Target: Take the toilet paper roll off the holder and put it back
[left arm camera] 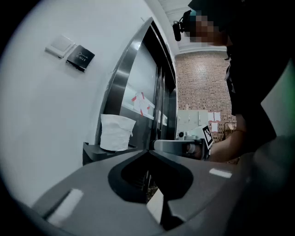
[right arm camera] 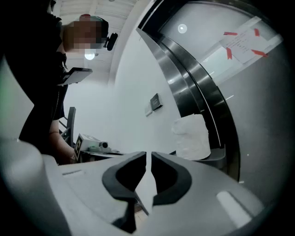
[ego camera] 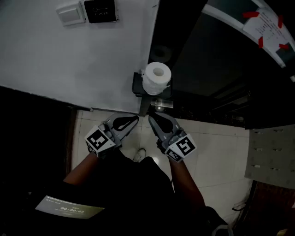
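Observation:
A white toilet paper roll (ego camera: 156, 77) stands upright on a small dark holder shelf (ego camera: 138, 85) fixed at the wall's corner. The roll (left arm camera: 116, 132) shows left of centre in the left gripper view and the roll (right arm camera: 192, 137) right of centre in the right gripper view. My left gripper (ego camera: 135, 119) and right gripper (ego camera: 150, 118) hang side by side just below the shelf, tips close together, both shut and empty. Neither touches the roll. From the left gripper (left arm camera: 148, 151) I see the right one across; the right gripper (right arm camera: 148, 154) has its jaws together.
A white wall (ego camera: 69, 60) with a switch plate (ego camera: 70, 14) and a dark sign (ego camera: 100, 10) lies to the left. A dark metal-framed door (ego camera: 221, 55) with taped notices stands to the right. Tiled floor (ego camera: 221, 152) lies below, and a shoe (ego camera: 140, 155) shows.

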Available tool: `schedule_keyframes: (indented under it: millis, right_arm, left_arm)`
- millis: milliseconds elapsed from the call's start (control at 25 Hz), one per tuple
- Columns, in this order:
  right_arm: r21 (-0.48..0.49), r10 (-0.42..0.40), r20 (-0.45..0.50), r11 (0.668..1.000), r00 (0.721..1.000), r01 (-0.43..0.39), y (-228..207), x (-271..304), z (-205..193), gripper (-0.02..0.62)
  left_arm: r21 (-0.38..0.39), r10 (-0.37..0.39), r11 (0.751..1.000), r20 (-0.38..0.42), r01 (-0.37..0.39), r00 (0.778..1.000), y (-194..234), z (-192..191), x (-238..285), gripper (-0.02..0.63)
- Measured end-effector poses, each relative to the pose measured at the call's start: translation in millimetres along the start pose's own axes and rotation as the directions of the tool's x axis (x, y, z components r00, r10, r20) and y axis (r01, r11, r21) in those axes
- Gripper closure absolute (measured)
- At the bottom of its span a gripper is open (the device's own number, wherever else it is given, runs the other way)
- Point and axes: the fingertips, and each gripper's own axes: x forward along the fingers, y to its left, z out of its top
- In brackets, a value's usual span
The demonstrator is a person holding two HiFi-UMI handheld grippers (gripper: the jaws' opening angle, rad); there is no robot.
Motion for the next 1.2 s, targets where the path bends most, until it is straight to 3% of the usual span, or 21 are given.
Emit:
schedule_keyframes:
  millis: [160, 320, 520, 640, 840, 1200]
  right_arm:
    - [-0.023, -0.024, -0.035, 0.999, 0.999, 0.023, -10.0, 2.5, 0.7, 0.530]
    - [-0.044, -0.087, -0.037, 0.995, 0.996, 0.085, -24.8, 9.3, 7.5, 0.430]
    - [-0.067, -0.191, -0.031, 0.980, 0.981, 0.188, -50.1, 26.6, 17.8, 0.160]
    - [-0.097, -0.263, -0.031, 0.961, 0.964, 0.259, -66.1, 36.4, 26.4, 0.067]
    - [-0.152, -0.369, -0.059, 0.922, 0.928, 0.357, -91.8, 54.0, 32.1, 0.020]
    - [-0.165, -0.409, -0.119, 0.907, 0.905, 0.388, -108.6, 80.0, 31.9, 0.018]
  left_arm:
    - [0.006, -0.003, 1.000, 0.001, 0.003, 1.000, 0.0, 1.0, 1.5, 0.603]
    - [-0.001, -0.006, 1.000, -0.001, 0.006, 1.000, 3.2, 3.5, 2.4, 0.603]
    - [-0.010, -0.008, 1.000, -0.001, 0.008, 1.000, 8.8, 4.7, 4.7, 0.603]
    - [-0.014, -0.016, 1.000, -0.006, 0.016, 1.000, 9.6, 3.3, 6.7, 0.603]
    - [-0.035, -0.012, 0.999, -0.022, 0.011, 1.000, 15.6, 3.1, 4.5, 0.603]
    - [-0.040, 0.000, 0.999, -0.023, -0.001, 1.000, 26.7, 1.1, 0.5, 0.603]
